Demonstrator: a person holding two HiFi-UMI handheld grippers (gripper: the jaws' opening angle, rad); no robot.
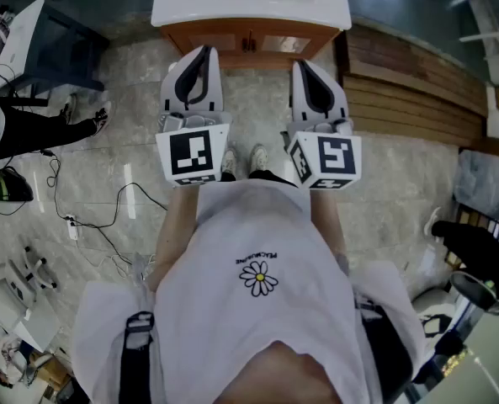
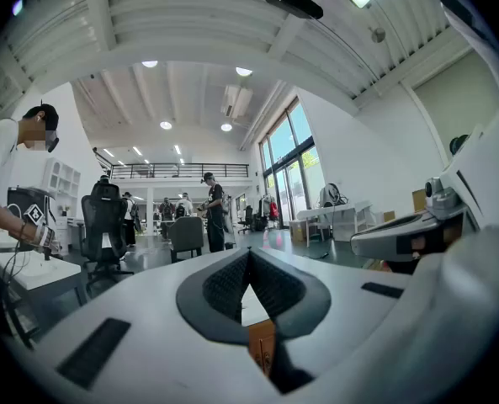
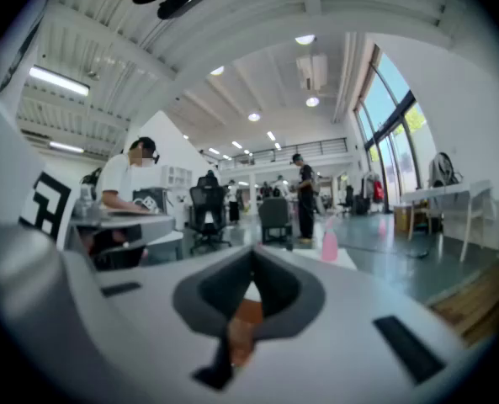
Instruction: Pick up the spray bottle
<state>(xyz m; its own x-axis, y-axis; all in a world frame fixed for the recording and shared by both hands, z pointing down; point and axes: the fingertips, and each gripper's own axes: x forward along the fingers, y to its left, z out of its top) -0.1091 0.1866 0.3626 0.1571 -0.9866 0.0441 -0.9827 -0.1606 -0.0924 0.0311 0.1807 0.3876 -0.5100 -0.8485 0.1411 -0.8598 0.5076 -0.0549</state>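
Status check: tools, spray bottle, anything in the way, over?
Left tool shut, empty. Right tool shut, empty. Pink spray bottle ahead on white counter, untouched. Nothing seen in the way.

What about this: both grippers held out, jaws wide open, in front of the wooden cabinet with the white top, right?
No. The jaws are shut, not wide open: the left gripper view shows the left gripper closed, the right gripper view the right gripper closed too. Both are held out in front of the wooden cabinet with the white top.
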